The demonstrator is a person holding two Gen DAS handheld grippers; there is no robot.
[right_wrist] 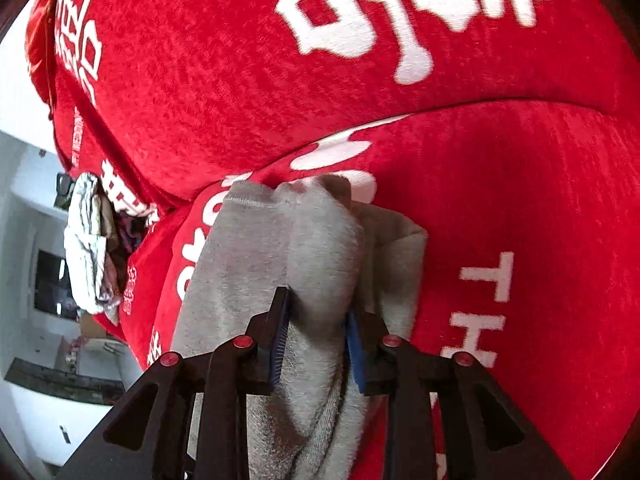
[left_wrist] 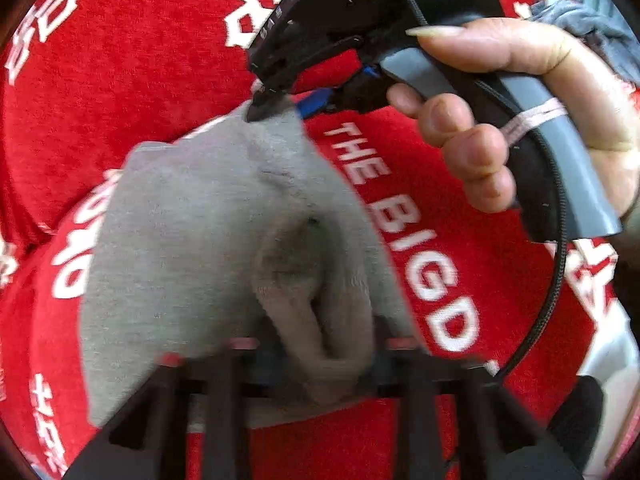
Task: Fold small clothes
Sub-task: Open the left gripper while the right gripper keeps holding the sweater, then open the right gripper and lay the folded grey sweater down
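Grey knit, a small sock [left_wrist: 208, 240], was up off the red cloth [left_wrist: 500, 240] and stretched between both tools. The right gripper [right_wrist: 316, 344] had its fingers clamped on one bunched end; the left gripper [left_wrist: 316, 364] pinched the other end, blurred but clearly gripping. In the left view the right gripper's tip bit the sock's far corner. By my read the fold was barely begun: sock lifted, nothing laid flat or doubled yet. No container showed; a crumpled pile [right_wrist: 90, 248] sat at the cloth's edge.
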